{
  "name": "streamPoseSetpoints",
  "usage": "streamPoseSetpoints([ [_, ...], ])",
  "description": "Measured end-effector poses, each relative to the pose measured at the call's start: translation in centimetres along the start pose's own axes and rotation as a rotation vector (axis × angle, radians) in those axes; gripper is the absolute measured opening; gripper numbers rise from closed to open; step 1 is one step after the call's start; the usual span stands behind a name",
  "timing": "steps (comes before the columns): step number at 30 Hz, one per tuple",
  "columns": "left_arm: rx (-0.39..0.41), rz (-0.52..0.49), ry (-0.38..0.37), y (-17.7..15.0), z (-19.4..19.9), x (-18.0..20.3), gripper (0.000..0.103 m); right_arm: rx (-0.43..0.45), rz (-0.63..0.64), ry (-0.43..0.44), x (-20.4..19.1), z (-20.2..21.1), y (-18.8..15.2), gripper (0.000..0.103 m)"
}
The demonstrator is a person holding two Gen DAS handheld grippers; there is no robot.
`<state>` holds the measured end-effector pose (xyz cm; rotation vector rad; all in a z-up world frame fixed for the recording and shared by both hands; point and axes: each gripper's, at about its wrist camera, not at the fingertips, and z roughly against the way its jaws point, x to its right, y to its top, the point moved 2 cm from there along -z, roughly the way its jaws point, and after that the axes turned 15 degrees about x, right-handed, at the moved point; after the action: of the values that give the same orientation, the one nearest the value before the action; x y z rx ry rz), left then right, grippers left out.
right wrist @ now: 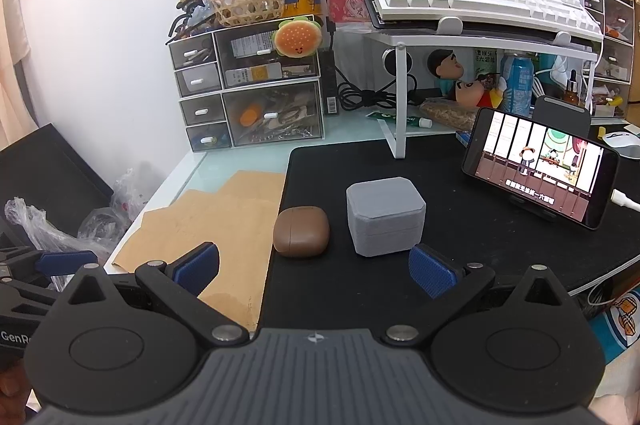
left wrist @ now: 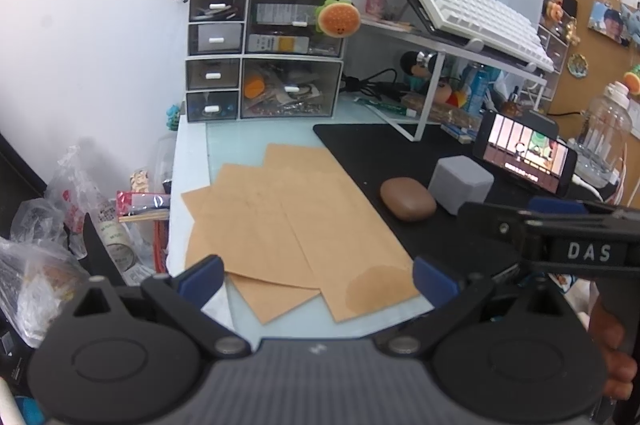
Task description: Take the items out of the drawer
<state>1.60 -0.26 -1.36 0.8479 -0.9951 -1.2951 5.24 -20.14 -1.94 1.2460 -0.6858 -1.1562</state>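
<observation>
Drawer unit (left wrist: 264, 55), all drawers closed, at the desk's back-left against the wall, well ahead of both claws; left claw (left wrist: 316, 279) spread wide and empty, nearer and squarer to it; right claw (right wrist: 314, 271) likewise spread, empty, farther right.

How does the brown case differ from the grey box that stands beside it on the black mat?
The brown case is low and rounded like a pebble; the grey box is taller, blocky, with cut corners. The case looks smooth, the box matte with a seam around it. Both sit closed on the black mat, side by side.
</observation>
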Motion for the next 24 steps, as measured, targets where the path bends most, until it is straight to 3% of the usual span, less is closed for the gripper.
streamPoseSetpoints([
  [24,0.007,-0.002,0.024,1.2,0.2,-0.5,0.102,0.008,-0.009,-0.004,0.4,0.0,0.0,0.103],
])
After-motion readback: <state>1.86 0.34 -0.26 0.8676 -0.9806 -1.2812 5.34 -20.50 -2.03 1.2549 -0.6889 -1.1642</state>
